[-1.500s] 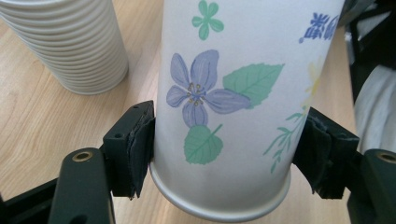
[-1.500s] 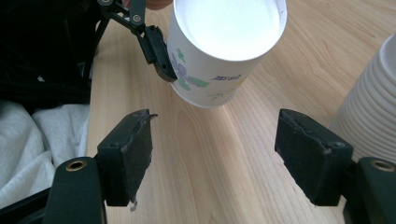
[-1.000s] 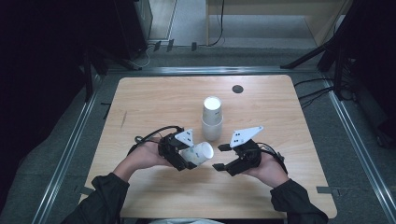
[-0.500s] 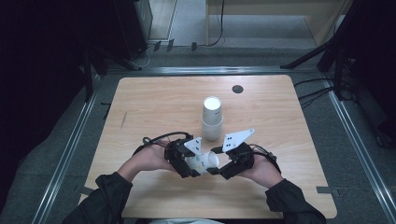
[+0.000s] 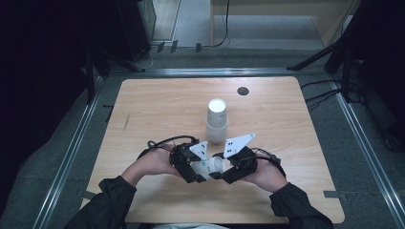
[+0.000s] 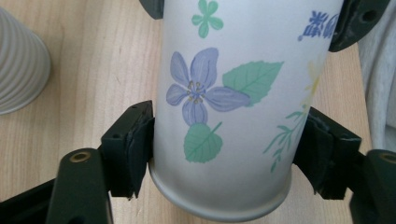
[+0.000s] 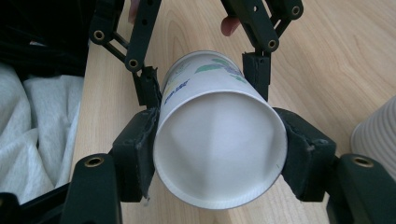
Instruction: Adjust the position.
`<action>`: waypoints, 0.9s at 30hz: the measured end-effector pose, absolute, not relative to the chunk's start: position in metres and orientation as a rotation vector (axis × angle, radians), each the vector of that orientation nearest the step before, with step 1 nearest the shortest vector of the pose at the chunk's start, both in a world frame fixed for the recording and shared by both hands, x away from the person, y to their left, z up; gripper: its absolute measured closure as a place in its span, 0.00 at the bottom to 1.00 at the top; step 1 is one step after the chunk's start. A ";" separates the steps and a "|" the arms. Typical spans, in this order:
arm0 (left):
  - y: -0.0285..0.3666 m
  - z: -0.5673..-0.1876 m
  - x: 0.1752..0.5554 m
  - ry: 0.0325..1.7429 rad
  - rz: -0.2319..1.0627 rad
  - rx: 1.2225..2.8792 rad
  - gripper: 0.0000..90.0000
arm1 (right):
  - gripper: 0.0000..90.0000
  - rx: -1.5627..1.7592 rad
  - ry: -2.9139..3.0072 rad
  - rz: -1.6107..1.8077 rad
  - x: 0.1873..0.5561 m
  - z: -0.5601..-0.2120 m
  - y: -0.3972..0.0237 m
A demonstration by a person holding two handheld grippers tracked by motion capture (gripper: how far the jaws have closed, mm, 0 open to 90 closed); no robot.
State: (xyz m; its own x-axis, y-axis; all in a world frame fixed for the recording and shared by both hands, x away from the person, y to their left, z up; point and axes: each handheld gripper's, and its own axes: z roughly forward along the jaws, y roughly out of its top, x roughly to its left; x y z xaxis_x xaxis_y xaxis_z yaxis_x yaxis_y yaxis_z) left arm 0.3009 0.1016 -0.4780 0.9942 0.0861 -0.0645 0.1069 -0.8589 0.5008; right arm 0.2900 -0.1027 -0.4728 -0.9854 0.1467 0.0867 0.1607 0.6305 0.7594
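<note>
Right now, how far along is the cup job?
Done: a stack of cups stands upside down on the table. In hand: the flowered cup, between both grippers; the right gripper has just been closing on its mouth end, the left gripper opening slightly, pads touching its base. Left: full release, then probably stacking.

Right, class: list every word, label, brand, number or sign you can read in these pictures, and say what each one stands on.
No text can be read.
Floral paper cup: a small blue mark near its rim in the right gripper view, too blurred to read; otherwise flowers and leaves.
Ribbed white cups: no print.
Table: no label.
</note>
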 end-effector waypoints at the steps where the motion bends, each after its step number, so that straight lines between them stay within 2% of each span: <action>1: 0.102 -0.477 0.301 0.137 -0.051 2.605 0.28 | 0.40 -0.269 -2.816 -1.323 0.290 -0.472 -0.103; 6: 0.106 -0.476 0.306 0.199 -0.059 2.557 0.14 | 0.39 -0.290 -2.793 -1.367 0.292 -0.468 -0.109; 27: 0.133 -0.462 0.300 0.381 -0.041 2.341 0.03 | 0.39 -0.273 -2.694 -1.455 0.306 -0.456 -0.116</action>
State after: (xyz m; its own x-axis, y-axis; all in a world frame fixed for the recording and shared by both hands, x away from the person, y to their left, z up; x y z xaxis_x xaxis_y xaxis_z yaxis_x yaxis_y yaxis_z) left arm 0.3000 0.1334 -0.4615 0.9551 0.2604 -0.1414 0.2846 -0.6738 0.6819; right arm 0.3058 -0.1163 -0.4563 -0.9820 0.1234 0.1429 0.1871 0.5365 0.8229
